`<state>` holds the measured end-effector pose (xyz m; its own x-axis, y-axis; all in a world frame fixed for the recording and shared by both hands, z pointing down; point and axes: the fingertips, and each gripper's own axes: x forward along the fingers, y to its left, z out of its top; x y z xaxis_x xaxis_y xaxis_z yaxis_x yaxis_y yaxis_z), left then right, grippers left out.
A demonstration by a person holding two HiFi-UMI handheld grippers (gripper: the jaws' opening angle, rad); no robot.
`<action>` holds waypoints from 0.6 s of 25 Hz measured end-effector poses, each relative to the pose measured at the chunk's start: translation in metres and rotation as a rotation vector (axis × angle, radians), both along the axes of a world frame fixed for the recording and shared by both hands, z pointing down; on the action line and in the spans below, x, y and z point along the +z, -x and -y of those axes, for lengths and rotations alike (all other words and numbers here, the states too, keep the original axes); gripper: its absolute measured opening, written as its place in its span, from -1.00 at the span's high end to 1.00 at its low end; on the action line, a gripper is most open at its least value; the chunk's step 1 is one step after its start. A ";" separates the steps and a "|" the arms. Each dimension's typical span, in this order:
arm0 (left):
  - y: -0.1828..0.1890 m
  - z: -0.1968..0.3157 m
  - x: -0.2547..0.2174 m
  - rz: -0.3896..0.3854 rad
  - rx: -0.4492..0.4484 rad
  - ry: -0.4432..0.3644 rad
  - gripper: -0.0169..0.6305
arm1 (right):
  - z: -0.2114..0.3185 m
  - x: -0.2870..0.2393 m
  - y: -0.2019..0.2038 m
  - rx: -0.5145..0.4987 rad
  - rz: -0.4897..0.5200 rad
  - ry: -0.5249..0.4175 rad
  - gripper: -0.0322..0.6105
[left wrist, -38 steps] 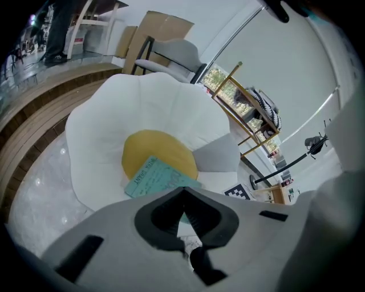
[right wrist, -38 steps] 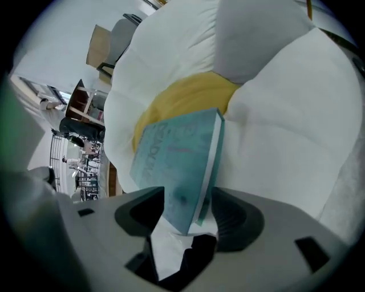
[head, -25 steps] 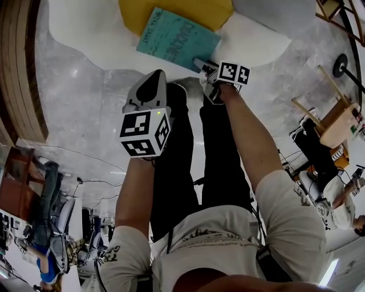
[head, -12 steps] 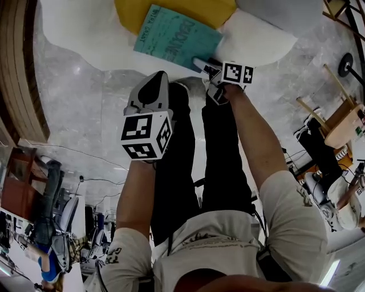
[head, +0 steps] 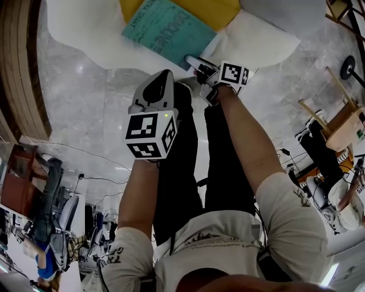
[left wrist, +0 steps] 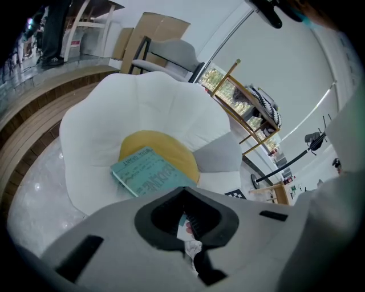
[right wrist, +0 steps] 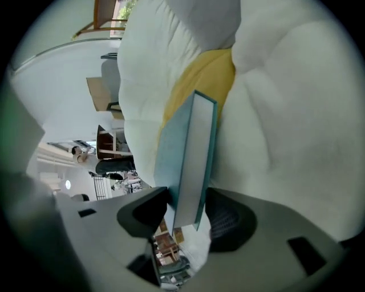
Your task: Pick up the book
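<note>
The person wears a white printed T-shirt (head: 228, 239) and black trousers (head: 181, 171); the pale grey left gripper (head: 161, 77) and right gripper (head: 195, 61) each carry a black-and-white marker cube (head: 149, 134).

Marble floor (head: 91, 114) lies open in front of the white petal chair (head: 85, 34); approach from the front and front-left is free. Curved wooden steps (head: 17, 74) bound the left flank. Seat crowded: yellow cushion (head: 217, 11) at centre, grey cushion (left wrist: 219, 157) just beside it, teal book (head: 171, 31) partly over the yellow one. Raised back lobes (left wrist: 142, 97) wall off the rear. A wooden stand (head: 336, 120) and black disc base (head: 348, 67) occupy the floor to the right, apart from the chair.
</note>
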<state>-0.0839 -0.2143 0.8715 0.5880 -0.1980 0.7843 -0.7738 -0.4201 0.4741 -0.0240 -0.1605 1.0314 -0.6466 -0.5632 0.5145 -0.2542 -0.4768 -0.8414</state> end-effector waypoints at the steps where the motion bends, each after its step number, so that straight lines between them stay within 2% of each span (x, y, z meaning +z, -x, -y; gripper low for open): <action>1: 0.002 0.001 -0.001 0.000 -0.006 -0.002 0.89 | 0.006 -0.004 -0.002 0.024 -0.002 -0.016 0.20; 6: 0.000 -0.001 -0.007 -0.012 -0.028 -0.011 0.89 | 0.018 -0.029 -0.017 0.086 -0.024 -0.085 0.31; 11: -0.006 0.002 -0.022 -0.035 -0.038 -0.029 0.89 | 0.031 -0.068 -0.021 0.108 0.045 -0.179 0.35; 15: -0.003 0.011 -0.043 -0.044 -0.051 -0.067 0.89 | 0.049 -0.099 -0.027 0.186 0.058 -0.219 0.35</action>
<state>-0.0806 -0.2249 0.8286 0.6092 -0.2793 0.7422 -0.7740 -0.4128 0.4801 0.0029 -0.2096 0.9320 -0.5463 -0.7686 0.3329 -0.1282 -0.3160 -0.9401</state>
